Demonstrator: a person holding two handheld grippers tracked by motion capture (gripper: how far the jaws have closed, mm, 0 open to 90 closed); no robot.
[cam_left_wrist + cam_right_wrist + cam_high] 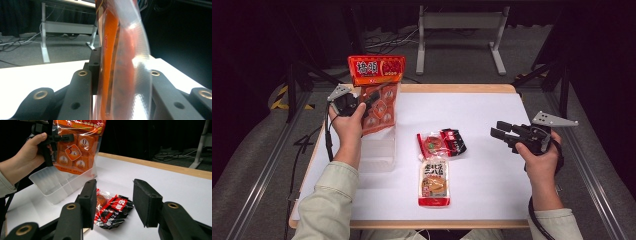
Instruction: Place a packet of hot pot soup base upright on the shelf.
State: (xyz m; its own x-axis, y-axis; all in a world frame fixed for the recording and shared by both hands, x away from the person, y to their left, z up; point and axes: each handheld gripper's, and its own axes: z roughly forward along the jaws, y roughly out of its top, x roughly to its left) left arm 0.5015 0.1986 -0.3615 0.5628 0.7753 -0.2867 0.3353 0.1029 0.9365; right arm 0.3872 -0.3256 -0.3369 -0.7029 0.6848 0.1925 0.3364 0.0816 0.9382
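On the counter, a clear bin stands toward the left side, and a tall snack bag hangs upright over its far end, held between the fingers of the left gripper. Two small packets lie near the middle: one snack packet farther back, and a flat pouch just in front of it, nearer the person. The right gripper hovers well to the right of them, fingers apart with nothing between them.
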